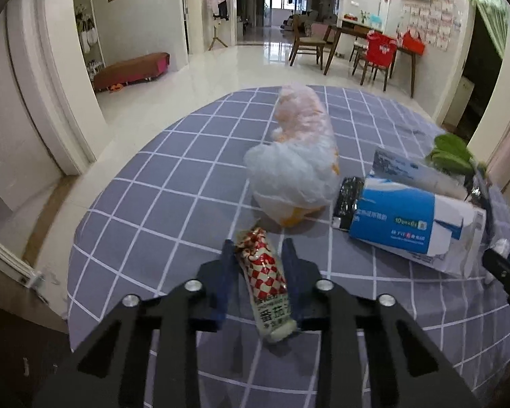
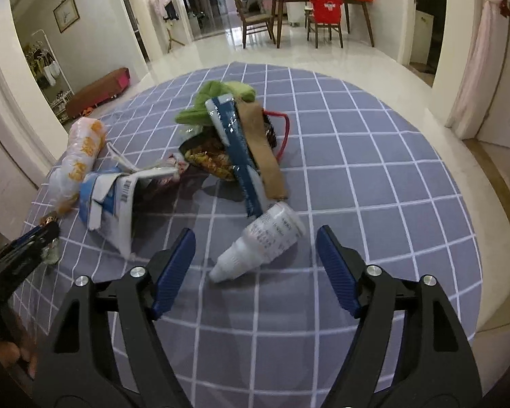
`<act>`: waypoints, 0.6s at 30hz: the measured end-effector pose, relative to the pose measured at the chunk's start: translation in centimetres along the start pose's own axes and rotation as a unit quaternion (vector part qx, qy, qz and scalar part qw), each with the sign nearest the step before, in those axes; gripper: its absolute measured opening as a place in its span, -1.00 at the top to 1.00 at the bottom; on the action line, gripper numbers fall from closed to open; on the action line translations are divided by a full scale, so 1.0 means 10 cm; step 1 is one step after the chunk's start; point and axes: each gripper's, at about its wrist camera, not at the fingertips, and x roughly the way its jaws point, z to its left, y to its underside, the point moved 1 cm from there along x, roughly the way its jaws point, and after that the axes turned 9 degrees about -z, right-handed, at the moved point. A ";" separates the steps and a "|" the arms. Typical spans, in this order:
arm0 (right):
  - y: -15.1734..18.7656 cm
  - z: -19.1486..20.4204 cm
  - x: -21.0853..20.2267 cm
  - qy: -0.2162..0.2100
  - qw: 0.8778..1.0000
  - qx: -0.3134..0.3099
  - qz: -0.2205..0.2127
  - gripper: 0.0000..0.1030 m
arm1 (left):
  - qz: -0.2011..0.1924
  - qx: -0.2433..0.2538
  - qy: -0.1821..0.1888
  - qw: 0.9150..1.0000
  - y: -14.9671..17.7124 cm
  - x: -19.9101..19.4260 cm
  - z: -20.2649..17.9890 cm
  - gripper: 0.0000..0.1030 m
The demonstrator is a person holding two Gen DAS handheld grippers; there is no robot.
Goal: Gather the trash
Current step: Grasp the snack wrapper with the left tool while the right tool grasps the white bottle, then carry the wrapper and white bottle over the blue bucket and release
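On the round tabletop (image 2: 374, 156), spread with a blue-grey checked cloth, the trash lies scattered. Nearest the left claw (image 1: 260, 255) is a red-and-white checked sachet (image 1: 267, 278), lying lengthwise between the blue pads; the claw is nearly closed, its pads pressed against the sachet's sides. Just beyond it sits a crumpled translucent plastic bag (image 1: 295, 166) with orange print, and to its right a torn blue-and-white tissue wrapper (image 1: 411, 221) lies on its side, close enough to crowd that flank. A green scrap (image 1: 450, 153) shows behind the wrapper.

The right claw (image 2: 256, 244) stands about half open, its pads on either side of a small white squeeze bottle (image 2: 265, 238) that lies on the cloth with its nozzle towards the claw; neither pad touches it. Directly behind the bottle is a heap: a dark blue strip of packaging (image 2: 238, 149), a brown cardboard strip (image 2: 261, 142), a printed snack bag (image 2: 210, 159), green crumpled material (image 2: 221, 98) and a red cord (image 2: 285, 132). The blue strip's end comes almost to the bottle's base. Farther off stand wooden chairs (image 2: 255, 20) and a dining table (image 2: 323, 0).
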 end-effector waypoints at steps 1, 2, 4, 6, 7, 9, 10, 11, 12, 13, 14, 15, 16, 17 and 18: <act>0.00 -0.01 0.00 0.002 1.000 -0.005 0.000 0.16 | -0.005 -0.011 0.008 1.000 0.00 -0.02 0.05 0.61; -0.01 -0.03 0.00 -0.002 1.000 -0.004 -0.001 0.19 | -0.006 -0.016 0.011 1.000 -0.01 -0.04 0.08 0.67; 0.01 -0.08 -0.03 -0.012 1.000 0.004 0.000 0.24 | -0.003 -0.027 0.028 0.999 0.01 -0.07 0.13 0.68; 0.03 -0.14 -0.07 -0.021 1.000 0.010 0.000 0.25 | -0.003 -0.034 0.045 0.998 0.04 -0.09 0.15 0.69; 0.05 -0.15 -0.10 -0.023 1.000 0.012 -0.001 0.25 | -0.002 -0.038 0.053 0.998 0.07 -0.12 0.16 0.69; 0.12 -0.19 -0.20 -0.037 0.999 0.020 -0.005 0.25 | -0.007 -0.043 0.065 0.997 0.11 -0.19 0.16 0.69; 0.15 -0.19 -0.26 -0.042 0.999 0.023 -0.007 0.25 | -0.011 -0.041 0.073 0.996 0.11 -0.26 0.13 0.69; 0.16 -0.20 -0.31 -0.047 0.999 0.025 -0.008 0.25 | -0.013 -0.040 0.077 0.996 0.12 -0.29 0.13 0.69; 0.20 -0.22 -0.38 -0.055 0.998 0.030 -0.011 0.25 | -0.014 -0.037 0.083 0.996 0.13 -0.34 0.10 0.69; 0.21 -0.23 -0.44 -0.061 0.997 0.034 -0.014 0.25 | -0.019 -0.035 0.090 0.995 0.13 -0.41 0.03 0.69; 0.23 -0.26 -0.52 -0.069 0.997 0.038 -0.018 0.25 | -0.024 -0.033 0.096 0.995 0.13 -0.49 -0.02 0.69; 0.24 -0.27 -0.59 -0.075 0.996 0.041 -0.023 0.25 | -0.027 -0.030 0.100 0.994 0.13 -0.54 -0.07 0.69; 0.25 -0.28 -0.65 -0.079 0.996 0.044 -0.026 0.25 | -0.033 -0.024 0.106 0.994 0.14 -0.63 -0.14 0.69; 0.26 -0.29 -0.74 -0.085 0.995 0.048 -0.032 0.25 | -0.037 -0.019 0.110 0.993 0.15 -0.72 -0.21 0.69; 0.26 -0.31 -0.81 -0.089 0.994 0.050 -0.037 0.25 | -0.040 -0.013 0.116 0.992 0.16 -0.79 -0.28 0.69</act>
